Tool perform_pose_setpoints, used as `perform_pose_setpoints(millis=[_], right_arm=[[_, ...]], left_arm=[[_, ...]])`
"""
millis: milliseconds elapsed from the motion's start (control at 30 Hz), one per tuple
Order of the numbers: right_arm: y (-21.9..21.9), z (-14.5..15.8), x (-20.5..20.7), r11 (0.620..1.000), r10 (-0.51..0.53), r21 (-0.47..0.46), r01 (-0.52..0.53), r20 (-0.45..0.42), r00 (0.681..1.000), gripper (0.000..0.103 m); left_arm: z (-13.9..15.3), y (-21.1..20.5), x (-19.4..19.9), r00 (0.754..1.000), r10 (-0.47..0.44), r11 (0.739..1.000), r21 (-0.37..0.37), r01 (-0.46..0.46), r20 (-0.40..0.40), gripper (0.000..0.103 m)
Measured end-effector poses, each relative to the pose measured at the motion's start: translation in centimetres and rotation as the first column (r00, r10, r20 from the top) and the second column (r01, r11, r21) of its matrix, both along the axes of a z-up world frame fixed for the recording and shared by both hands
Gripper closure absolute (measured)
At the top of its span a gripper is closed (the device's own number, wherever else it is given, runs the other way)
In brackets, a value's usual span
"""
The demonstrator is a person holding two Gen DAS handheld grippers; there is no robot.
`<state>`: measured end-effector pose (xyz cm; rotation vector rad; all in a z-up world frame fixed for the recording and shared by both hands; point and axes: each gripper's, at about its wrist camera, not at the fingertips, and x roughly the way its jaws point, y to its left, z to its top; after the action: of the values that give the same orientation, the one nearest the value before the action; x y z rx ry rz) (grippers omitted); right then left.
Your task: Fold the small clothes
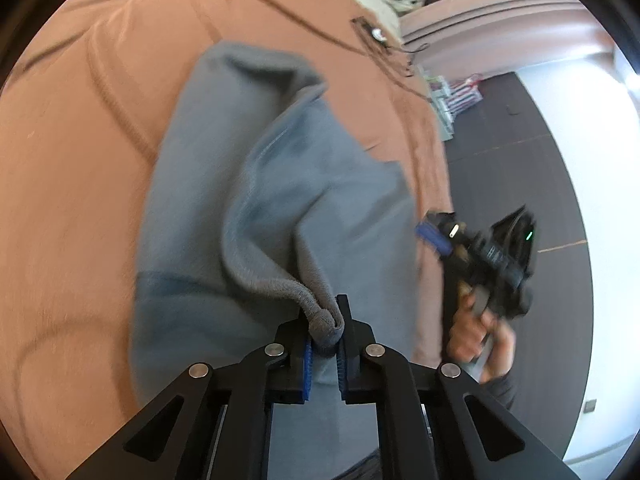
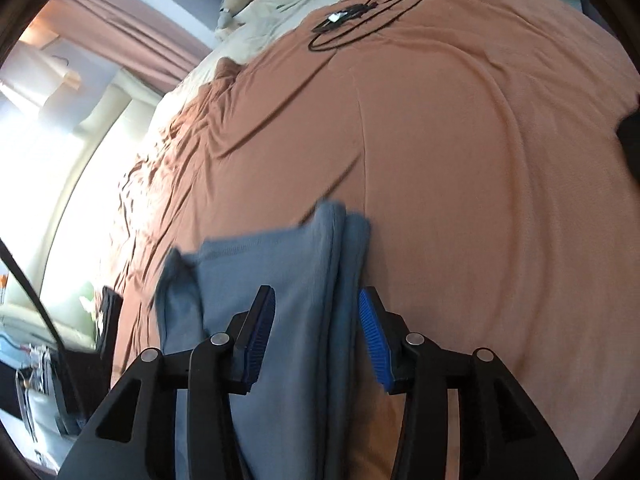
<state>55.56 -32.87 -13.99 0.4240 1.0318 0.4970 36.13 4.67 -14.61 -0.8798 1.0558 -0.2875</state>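
The left tongs (image 1: pixel 325 346) pinched a rolled edge of the soft grey knitted garment (image 1: pixel 256 184), lifting it off the rust-orange bed sheet (image 1: pixel 80 160). The right tongs (image 2: pixel 316 336) stood parted, the garment's folded layers lying loose between them. Mid-fold, I judged; next, carrying that edge across.

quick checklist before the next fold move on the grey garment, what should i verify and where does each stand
1. Left gripper has the cloth: ok, its pads are pinched on a rolled edge of the grey garment.
2. Right gripper is free: ok, its jaws stand open around the garment's folded edge, pads not pressing it.
3. Garment lies on the orange bedsheet: ok, though it is partly lifted and bunched near the left gripper.
4. Fold is neat: not ok, layers look uneven and a corner sticks up.
5. Black cable is out of the way: ok, it lies far up the bed.
6. Garment's near edge is on the bed: cannot tell.
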Motion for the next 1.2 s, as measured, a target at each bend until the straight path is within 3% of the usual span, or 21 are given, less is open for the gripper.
perform_pose_setpoints(millis=[233,467,767,967,1067,1133,1200], right_arm=[[-1.9,0.5,-3.1,0.999,0.03,-0.01,-0.03,-0.008,1.0,0.061],[-4.1,1.0,-7.5,1.0,-0.017,0.016,0.016,0.024,1.0,0.061],[-7.6,0.3,-12.8,0.992,-0.113,0.056,0.11,0.044,0.993,0.061],[-7.7,-0.2,-14.7,0.989,-0.123,0.085,0.12,0.037,0.992,0.061],[-8.0,-0.8,-15.4,0.986,-0.13,0.113,0.126,0.028,0.991,0.053],[-8.0,-1.0,-15.7,0.985,-0.13,0.12,0.126,0.028,0.991,0.047],[-7.8,-1.2,-15.6,0.985,-0.124,0.121,0.12,0.025,0.992,0.047]], left_arm=[[3.7,-2.1,3.5,0.996,-0.053,0.998,0.027,0.051,0.066,0.095],[5.9,-5.1,7.5,0.988,-0.115,0.992,0.07,0.108,0.101,0.095],[5.2,-8.8,11.9,0.98,-0.187,0.975,0.133,0.177,0.07,0.095],[3.6,-11.1,14.2,0.975,-0.215,0.965,0.163,0.204,0.056,0.095],[3.4,-11.7,14.8,0.972,-0.225,0.969,0.124,0.216,0.066,0.08],[3.9,-11.8,14.8,0.97,-0.225,0.97,0.117,0.215,0.086,0.055],[4.6,-11.5,14.3,0.971,-0.212,0.97,0.148,0.195,0.111,0.045]])
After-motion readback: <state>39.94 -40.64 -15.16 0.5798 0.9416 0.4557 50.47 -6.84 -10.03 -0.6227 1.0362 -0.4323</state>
